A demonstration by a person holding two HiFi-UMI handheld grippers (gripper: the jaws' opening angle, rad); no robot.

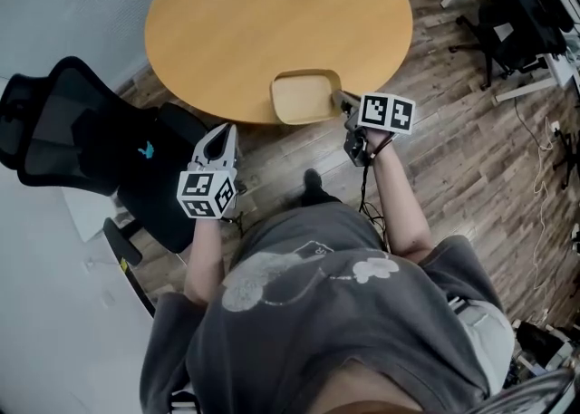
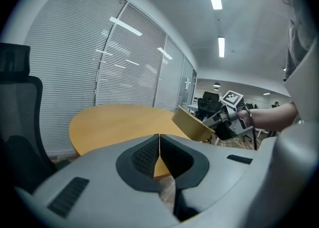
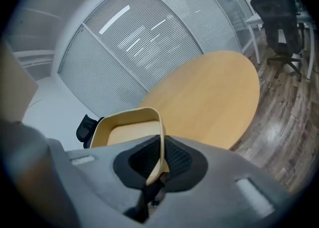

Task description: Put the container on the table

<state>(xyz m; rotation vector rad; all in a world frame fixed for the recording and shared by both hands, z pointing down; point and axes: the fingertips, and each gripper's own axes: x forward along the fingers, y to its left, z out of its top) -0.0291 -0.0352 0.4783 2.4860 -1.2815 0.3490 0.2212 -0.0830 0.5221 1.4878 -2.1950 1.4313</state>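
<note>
Inventory, nearest first.

1. Person (image 1: 335, 312), grey printed shirt, standing at the near edge of the table, one gripper in each hand.
2. Left gripper (image 1: 222, 136): claw pressed fully together, tips meeting (image 2: 159, 147), nothing between them. It is held short of the table rim, above the floor, beside the black office chair (image 1: 82, 131).
3. Right gripper (image 1: 344, 102): claw narrow, pinched on the container's thin side wall at the rim (image 3: 160, 159).
4. Container (image 1: 304, 95): shallow, tan, rounded-rectangular tray, empty inside (image 3: 129, 127). It sits at the table's near edge, partly overhanging it. From the left gripper view it is tilted, underside showing (image 2: 192, 124). Whether its base touches the tabletop cannot be told.
5. Table (image 1: 272, 14): round, light wood top (image 3: 209, 97).
6. Floor (image 1: 471, 158): wood-look planks, cables trailing at the right.
7. Walls: grey slatted blinds (image 3: 149, 37) curving behind the table.
8. Far side: white desk with a second black chair (image 1: 526, 14), well apart from the table.
</note>
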